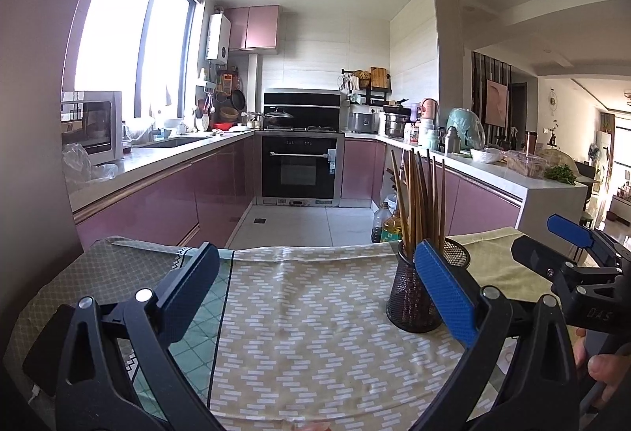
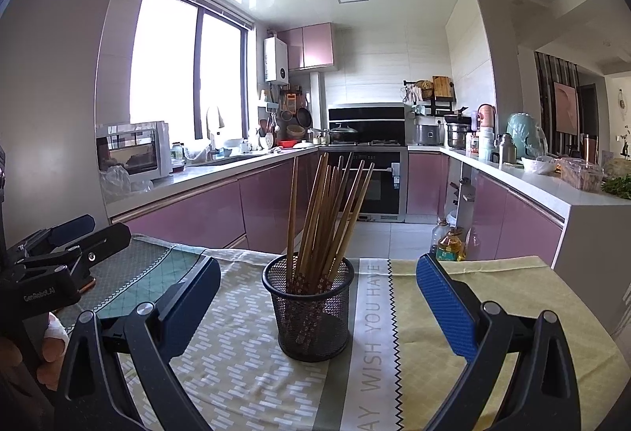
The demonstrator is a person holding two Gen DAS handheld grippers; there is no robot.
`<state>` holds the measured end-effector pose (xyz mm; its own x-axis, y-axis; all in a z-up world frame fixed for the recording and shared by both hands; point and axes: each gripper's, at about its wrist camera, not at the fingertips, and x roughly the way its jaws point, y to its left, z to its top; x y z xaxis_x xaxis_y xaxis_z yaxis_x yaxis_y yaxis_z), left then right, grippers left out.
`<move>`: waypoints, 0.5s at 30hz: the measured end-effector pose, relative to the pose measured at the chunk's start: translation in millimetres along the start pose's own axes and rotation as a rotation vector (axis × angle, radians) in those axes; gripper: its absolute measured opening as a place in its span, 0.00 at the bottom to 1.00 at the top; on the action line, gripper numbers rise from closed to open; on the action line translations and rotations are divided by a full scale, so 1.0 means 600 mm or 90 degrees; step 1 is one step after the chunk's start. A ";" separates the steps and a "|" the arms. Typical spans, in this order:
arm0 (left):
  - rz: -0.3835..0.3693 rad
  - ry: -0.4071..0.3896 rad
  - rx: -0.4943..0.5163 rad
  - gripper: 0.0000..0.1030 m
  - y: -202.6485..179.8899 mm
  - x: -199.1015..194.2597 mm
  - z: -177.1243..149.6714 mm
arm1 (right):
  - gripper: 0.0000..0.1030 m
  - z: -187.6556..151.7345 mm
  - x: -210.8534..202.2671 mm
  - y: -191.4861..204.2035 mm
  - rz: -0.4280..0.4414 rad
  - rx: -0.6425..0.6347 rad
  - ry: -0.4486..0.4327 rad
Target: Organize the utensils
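Your left gripper [image 1: 317, 275] is spread wide w/ nothing between its fingers, hovering over the patterned tablecloth [image 1: 315, 332]. Your right gripper [image 2: 318, 283] is also wide, empty, and aimed straight at the black mesh holder [image 2: 313, 316]. Holder stands upright on the table approx. mid-cloth, packed w/ wooden chopsticks [image 2: 327, 210] leaning & fanning upward. In the left wrist view the holder sits just behind the left gripper's right finger.

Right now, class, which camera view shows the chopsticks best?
The right wrist view: the chopsticks stand centred and unobstructed in the mesh holder. In the left wrist view, the left gripper's finger partly covers them.
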<state>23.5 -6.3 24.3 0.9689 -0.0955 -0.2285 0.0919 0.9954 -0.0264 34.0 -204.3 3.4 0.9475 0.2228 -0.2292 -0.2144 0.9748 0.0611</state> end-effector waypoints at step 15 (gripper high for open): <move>0.009 -0.016 0.007 0.95 -0.011 -0.011 0.000 | 0.93 0.003 -0.002 0.000 -0.008 0.003 -0.012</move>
<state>16.7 -12.3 25.8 0.9756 -0.0816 -0.2040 0.0805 0.9967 -0.0134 33.4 -204.3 5.6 0.9543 0.2103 -0.2123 -0.2015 0.9775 0.0626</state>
